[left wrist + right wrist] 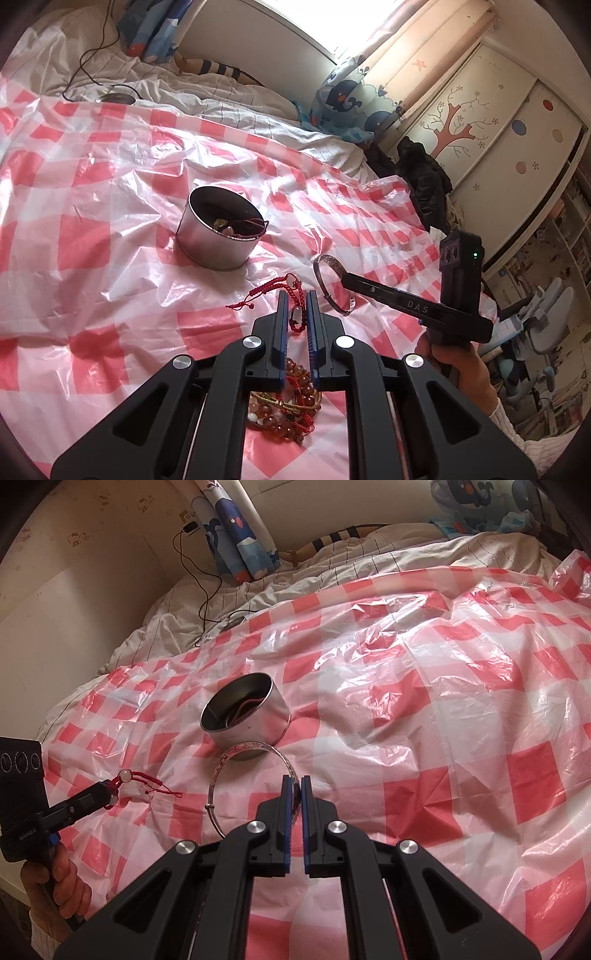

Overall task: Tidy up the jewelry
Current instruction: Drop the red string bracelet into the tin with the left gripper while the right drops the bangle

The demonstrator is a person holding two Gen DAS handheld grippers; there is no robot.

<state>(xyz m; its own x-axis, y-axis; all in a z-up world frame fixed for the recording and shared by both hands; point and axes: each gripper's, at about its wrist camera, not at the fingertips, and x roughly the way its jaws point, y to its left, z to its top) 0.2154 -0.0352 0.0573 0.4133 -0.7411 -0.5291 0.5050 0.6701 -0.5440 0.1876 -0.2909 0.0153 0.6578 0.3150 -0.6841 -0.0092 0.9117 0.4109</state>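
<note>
A round silver tin (218,234) stands open on the red-and-white checked plastic sheet (92,229) and holds some jewelry; it also shows in the right wrist view (245,714). My left gripper (296,295) is shut on a red cord bracelet (291,295), held above the sheet, with its cord ends hanging left. My right gripper (295,780) is shut on a silver bangle (251,775), lifted just in front of the tin. The bangle (334,286) and right gripper (347,278) show at right in the left wrist view. A pile of amber bead bracelets (284,402) lies under the left gripper.
The sheet covers a bed with a white striped quilt (332,565). A black charging cable (201,594) runs over the quilt at the back left. A wardrobe (480,122) and dark clothes (424,177) stand beyond the bed's right edge.
</note>
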